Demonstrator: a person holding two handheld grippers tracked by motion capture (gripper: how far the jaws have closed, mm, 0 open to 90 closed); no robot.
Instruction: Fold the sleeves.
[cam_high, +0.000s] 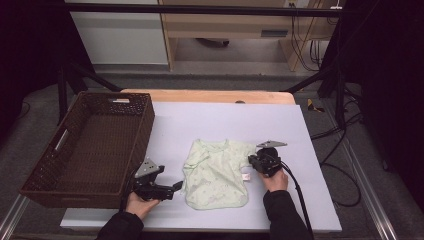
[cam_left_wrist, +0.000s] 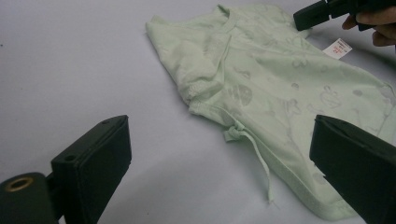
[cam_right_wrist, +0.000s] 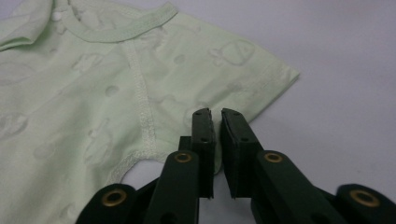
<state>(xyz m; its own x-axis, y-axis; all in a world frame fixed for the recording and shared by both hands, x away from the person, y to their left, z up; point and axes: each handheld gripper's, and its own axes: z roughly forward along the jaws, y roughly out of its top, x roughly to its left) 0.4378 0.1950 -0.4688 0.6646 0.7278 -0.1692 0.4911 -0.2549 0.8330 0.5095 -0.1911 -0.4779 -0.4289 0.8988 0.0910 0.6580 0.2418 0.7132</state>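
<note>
Printing on the garment's white tag (cam_left_wrist: 337, 48) is too small to read.

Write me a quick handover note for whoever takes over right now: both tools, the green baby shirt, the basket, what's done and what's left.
Right tool: jaws closed on the edge of the sleeve of the green baby shirt, at the shirt's right side in the high view.
Left tool: jaws wide open, holding nothing, low over the mat just left of the shirt's hem; the shirt's tie string lies between them in its own view.
Shirt: spread flat on the pale mat, white tag showing.
Wicker basket: at the table's left, nothing in it.
Done: right sleeve gripped.
Left: probably grip the left side, then fold or move the shirt; nothing is folded yet.
</note>
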